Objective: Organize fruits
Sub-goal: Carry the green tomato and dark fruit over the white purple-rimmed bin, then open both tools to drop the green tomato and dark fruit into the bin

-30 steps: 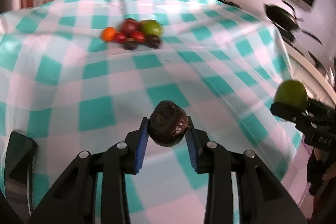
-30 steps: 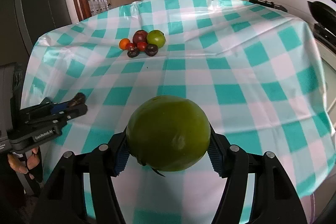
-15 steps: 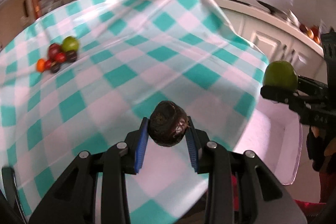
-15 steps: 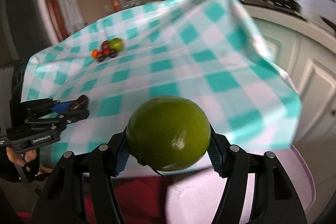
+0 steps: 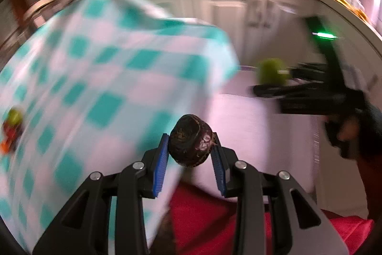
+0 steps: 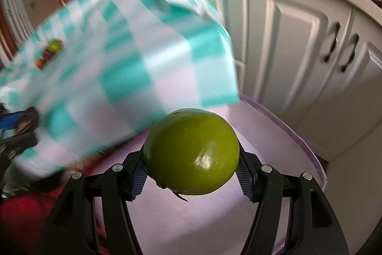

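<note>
We are carrying two fruits at once, and judging by the pale lilac bin (image 6: 298, 142) below the edge of the surface, we are in the transport step, about to drop them in. Our left gripper (image 5: 190, 154) is clamped on a dark, wrinkled fruit (image 5: 190, 147) held between its blue pads (image 5: 160, 159), hanging just past the draped corner of the teal-and-white checked cloth (image 5: 100, 78). Our right gripper (image 6: 191, 171) is closed around a glossy green fruit (image 6: 191, 151), poised above the bin's interior; from the left wrist view we are also seeing that same green fruit out to the right, over the bin. The next move, we think, calls for lowering each gripper toward the bin floor before letting go, so that neither fruit bounces or bruises, with the left one first needing to clear the cloth's hanging edge. Back on the surface, a small cluster of remaining fruits (image 6: 51, 49) is waiting, well apart from us, so the task looks far from finished. Around us, white kitchen cabinets (image 6: 298, 40) with dark handles are lining the wall, and something red (image 5: 214, 226) is lying low beside the bin; much of the left view is blurred.
</note>
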A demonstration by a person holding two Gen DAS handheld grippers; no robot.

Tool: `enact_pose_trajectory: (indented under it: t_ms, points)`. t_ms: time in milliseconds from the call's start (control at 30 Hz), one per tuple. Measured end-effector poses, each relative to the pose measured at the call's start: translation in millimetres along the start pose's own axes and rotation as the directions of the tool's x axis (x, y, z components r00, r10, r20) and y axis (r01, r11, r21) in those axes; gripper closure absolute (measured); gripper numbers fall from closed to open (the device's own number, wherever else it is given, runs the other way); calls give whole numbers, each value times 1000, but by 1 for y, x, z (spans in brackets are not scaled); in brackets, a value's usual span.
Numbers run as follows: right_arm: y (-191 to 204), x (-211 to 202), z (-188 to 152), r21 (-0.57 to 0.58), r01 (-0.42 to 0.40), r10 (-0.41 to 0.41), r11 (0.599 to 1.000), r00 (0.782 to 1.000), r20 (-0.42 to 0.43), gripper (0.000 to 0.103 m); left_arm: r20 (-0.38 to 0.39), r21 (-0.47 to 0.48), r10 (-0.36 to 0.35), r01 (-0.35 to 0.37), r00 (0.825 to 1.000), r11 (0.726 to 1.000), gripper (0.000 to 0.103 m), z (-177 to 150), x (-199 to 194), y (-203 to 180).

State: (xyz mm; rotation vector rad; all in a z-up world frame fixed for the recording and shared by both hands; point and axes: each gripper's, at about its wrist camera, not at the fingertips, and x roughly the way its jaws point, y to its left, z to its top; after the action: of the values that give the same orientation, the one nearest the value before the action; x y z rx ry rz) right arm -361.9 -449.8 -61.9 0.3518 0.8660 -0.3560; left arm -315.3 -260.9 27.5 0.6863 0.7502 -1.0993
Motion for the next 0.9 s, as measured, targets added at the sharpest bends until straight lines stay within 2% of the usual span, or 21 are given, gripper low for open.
enact_pose_trajectory:
  t_ms: [67, 133, 200, 300, 367, 400, 467, 533, 633, 767, 833, 900]
  points:
    - [-6, 15, -1, -27, 32, -34, 999, 998, -46, 40, -19, 79, -65, 66, 998, 995, 68, 6, 13, -28]
    - [-14, 33, -1, -45, 54, -59, 997, 993, -106, 40, -68, 147, -137, 146, 988, 978, 68, 8, 35, -55]
    - [-20, 50, -2, -70, 68, -78, 995, 986, -151, 40, -158, 176, -200, 227, 967, 958, 68, 4, 67, -76]
    - [-17, 85, -3, -166, 109, -149, 980, 955, -255, 40, -283, 167, -222, 276, 933, 946, 68, -5, 114, -86]
    - [-11, 103, -6, -229, 110, -178, 967, 937, -300, 40, -353, 164, -202, 274, 913, 948, 68, -13, 143, -88]
    - [-8, 114, -8, -253, 105, -187, 962, 926, -327, 40, -401, 167, -192, 278, 896, 946, 68, -19, 161, -89]
    - [-1, 138, -12, -314, 100, -221, 944, 899, -378, 40, -445, 175, -166, 267, 880, 947, 68, -28, 181, -92]
    - [4, 160, -16, -342, 93, -240, 935, 876, -418, 40, -496, 171, -154, 270, 855, 948, 68, -37, 198, -95]
    - [8, 184, -23, -352, 95, -259, 931, 853, -453, 40, -533, 179, -143, 276, 834, 944, 68, -45, 209, -101]
    - [9, 196, -32, -321, 90, -244, 943, 843, -480, 40, -555, 179, -129, 270, 822, 946, 68, -51, 220, -101]
    - [8, 194, -35, -304, 98, -238, 948, 849, -471, 41, -564, 159, -137, 270, 815, 950, 61, -52, 224, -98]
    - [4, 192, -36, -270, 100, -223, 958, 852, -473, 41, -555, 143, -143, 264, 819, 954, 50, -52, 225, -95]
